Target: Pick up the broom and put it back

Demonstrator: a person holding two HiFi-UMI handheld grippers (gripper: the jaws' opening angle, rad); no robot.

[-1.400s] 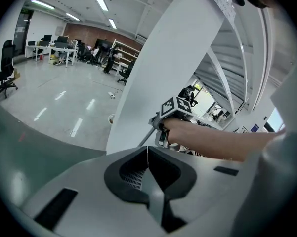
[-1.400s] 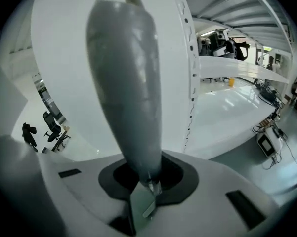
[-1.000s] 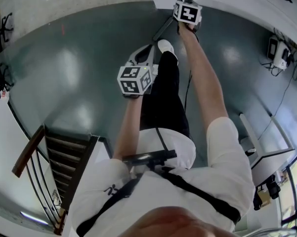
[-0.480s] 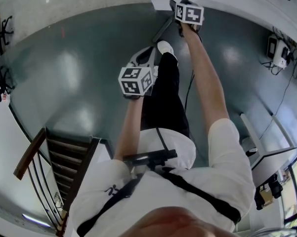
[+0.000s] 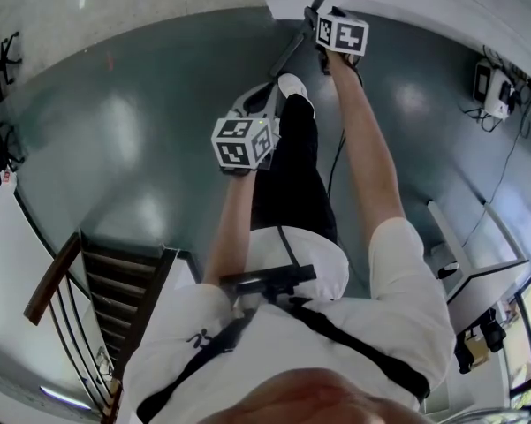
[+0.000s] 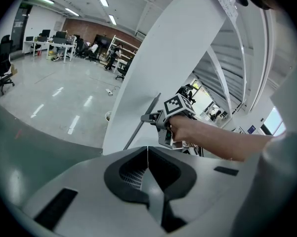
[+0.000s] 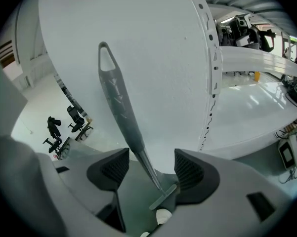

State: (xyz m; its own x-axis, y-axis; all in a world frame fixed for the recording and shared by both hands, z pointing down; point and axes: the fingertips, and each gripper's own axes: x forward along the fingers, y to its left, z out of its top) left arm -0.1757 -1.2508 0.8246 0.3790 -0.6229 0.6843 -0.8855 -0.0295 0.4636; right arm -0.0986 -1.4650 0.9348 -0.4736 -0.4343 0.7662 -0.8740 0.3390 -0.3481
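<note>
R gripper jaws parted round grey broom.

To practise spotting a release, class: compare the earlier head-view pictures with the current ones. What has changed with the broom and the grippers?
The right gripper has just been opening its fingers and has let go of the broom handle, which now stands free between them against the white wall. The left gripper stayed shut and empty, and both arms kept roughly their places.
</note>
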